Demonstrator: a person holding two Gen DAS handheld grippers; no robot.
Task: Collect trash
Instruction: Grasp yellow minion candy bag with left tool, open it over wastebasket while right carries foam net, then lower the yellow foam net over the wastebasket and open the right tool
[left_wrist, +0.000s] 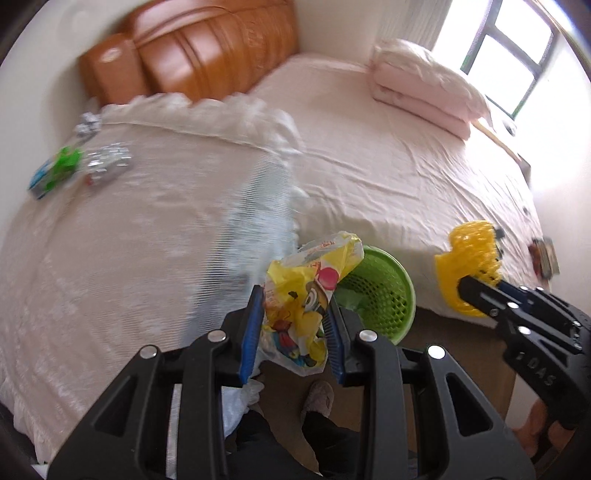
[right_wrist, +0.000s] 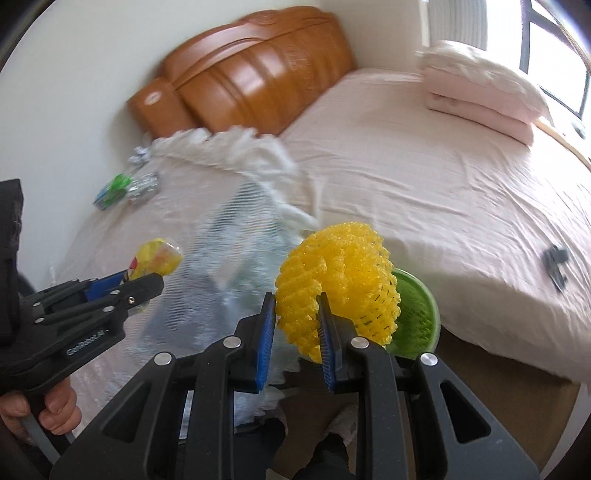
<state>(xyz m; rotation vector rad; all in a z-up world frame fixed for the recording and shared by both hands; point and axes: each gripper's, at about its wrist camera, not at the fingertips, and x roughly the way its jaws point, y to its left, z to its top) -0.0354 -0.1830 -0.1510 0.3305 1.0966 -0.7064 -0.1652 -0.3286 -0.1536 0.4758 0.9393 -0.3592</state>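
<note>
The left gripper (left_wrist: 293, 325) is clamped on a crumpled yellow snack wrapper (left_wrist: 306, 295), its blue pads (left_wrist: 251, 332) pressing both sides. The wrapper is thin, shiny plastic printed with cartoon figures and a red spot, with a pale, clear edge hanging below the jaws. It is held in the air over the near edge of the bed (left_wrist: 369, 177), just left of the green mesh bin (left_wrist: 384, 291), whose open rim shows right behind it.

The right gripper (right_wrist: 297, 328) is clamped on a yellow foam net (right_wrist: 340, 280), a soft lattice sleeve bent into a curl that bulges above and to the right of the jaws. In the right wrist view it covers the left part of the bin's rim, so it sits in front of or above the bin; which of the two cannot be told.

The bin stands on the floor against the bed's near side. Farther left on the white coverlet (left_wrist: 129, 229) lie a green and blue packet (left_wrist: 55, 171) and silver foil scraps (left_wrist: 107, 160), near the left edge, well apart from both grippers. A folded pink quilt (left_wrist: 424, 85) rests at the far right, and a small dark object (right_wrist: 556, 264) lies near the right edge. The middle of the pink sheet is bare. The view is motion-blurred.
</note>
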